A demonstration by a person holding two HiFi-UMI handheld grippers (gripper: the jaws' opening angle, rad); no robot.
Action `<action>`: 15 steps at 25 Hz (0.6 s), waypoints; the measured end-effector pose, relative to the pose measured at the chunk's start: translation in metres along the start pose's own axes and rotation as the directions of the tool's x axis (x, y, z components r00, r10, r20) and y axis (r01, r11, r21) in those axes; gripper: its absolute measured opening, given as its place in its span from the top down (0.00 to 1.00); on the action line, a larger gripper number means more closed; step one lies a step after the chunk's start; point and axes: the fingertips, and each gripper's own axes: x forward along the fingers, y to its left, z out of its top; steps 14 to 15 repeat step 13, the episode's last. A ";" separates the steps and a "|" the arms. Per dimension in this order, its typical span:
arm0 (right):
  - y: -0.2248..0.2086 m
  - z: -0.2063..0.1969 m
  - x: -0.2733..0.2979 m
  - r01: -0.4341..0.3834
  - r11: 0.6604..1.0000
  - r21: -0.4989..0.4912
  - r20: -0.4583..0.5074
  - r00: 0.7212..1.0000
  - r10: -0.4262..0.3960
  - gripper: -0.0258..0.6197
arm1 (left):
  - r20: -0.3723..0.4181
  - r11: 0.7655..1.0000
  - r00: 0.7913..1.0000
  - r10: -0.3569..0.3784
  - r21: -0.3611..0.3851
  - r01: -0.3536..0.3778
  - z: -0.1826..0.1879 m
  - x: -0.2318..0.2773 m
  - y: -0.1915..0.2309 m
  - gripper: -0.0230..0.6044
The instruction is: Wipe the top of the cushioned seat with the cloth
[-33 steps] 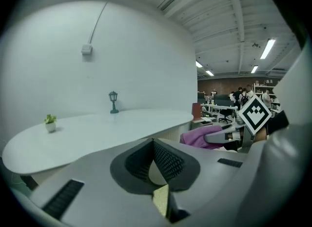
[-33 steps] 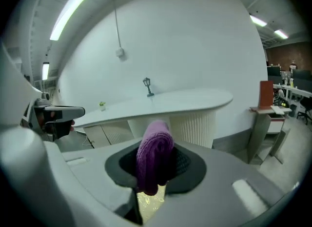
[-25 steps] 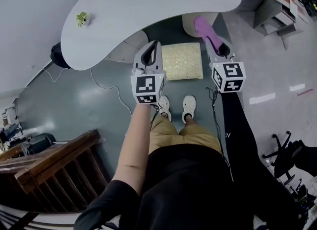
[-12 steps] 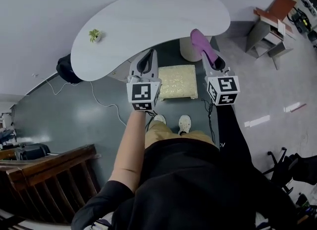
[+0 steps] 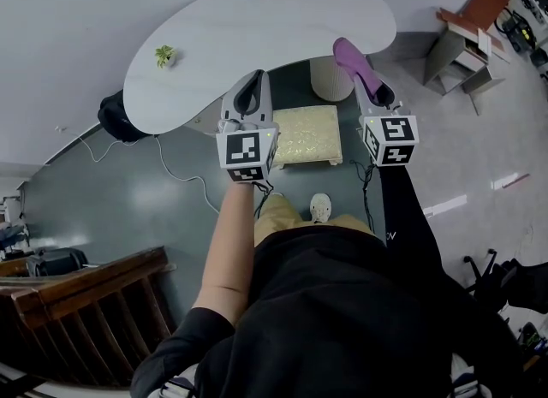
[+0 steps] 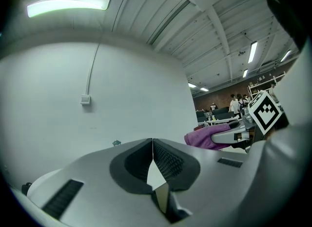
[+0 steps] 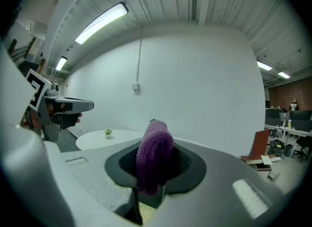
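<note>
The cushioned seat [image 5: 306, 133], a low square stool with a pale yellow top, stands on the floor in front of the person's feet in the head view. My right gripper [image 5: 370, 88] is held up to its right, shut on a purple cloth [image 5: 350, 56] that sticks out past the jaws; the cloth [image 7: 155, 155] fills the jaws in the right gripper view. My left gripper [image 5: 249, 97] hangs at the seat's left side, shut with nothing in it [image 6: 152, 162]. Both grippers are well above the seat and point forward.
A white curved table [image 5: 257, 37] with a small plant [image 5: 163, 55] stands just beyond the seat. A round pale basket [image 5: 330, 82] sits behind the seat. A cable [image 5: 184, 178] trails on the floor at left. Wooden railings [image 5: 94, 302] are at lower left.
The view has tilted forward, so the seat and feet sit lower and closer to the body. Both grippers have stayed raised on either side of the seat, the right one still on the cloth.
</note>
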 end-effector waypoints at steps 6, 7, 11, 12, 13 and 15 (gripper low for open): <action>0.005 0.005 -0.003 -0.010 0.999 -0.040 -0.003 1.000 0.010 0.84 | 0.000 1.000 1.000 0.000 -0.004 0.000 0.001 0.000 0.002 0.96; 0.006 0.007 -0.003 -0.011 0.999 -0.050 -0.004 1.000 0.011 0.84 | 0.001 1.000 1.000 -0.002 -0.002 0.002 0.001 0.001 0.002 0.96; 0.010 0.013 0.001 -0.016 0.998 -0.059 0.000 1.000 0.016 0.84 | 0.005 1.000 1.000 -0.003 -0.003 0.003 0.003 0.002 0.007 0.96; 0.011 0.015 0.002 -0.017 0.998 -0.059 0.002 1.000 0.017 0.84 | 0.006 1.000 1.000 -0.003 -0.003 0.003 0.003 0.002 0.009 0.96; 0.012 0.017 0.004 -0.018 0.998 -0.059 0.005 1.000 0.019 0.84 | 0.007 1.000 1.000 -0.002 -0.003 0.002 0.003 0.002 0.011 0.96; 0.012 0.017 0.004 -0.018 0.998 -0.059 0.005 1.000 0.019 0.84 | 0.007 1.000 1.000 -0.002 -0.003 0.002 0.003 0.002 0.011 0.96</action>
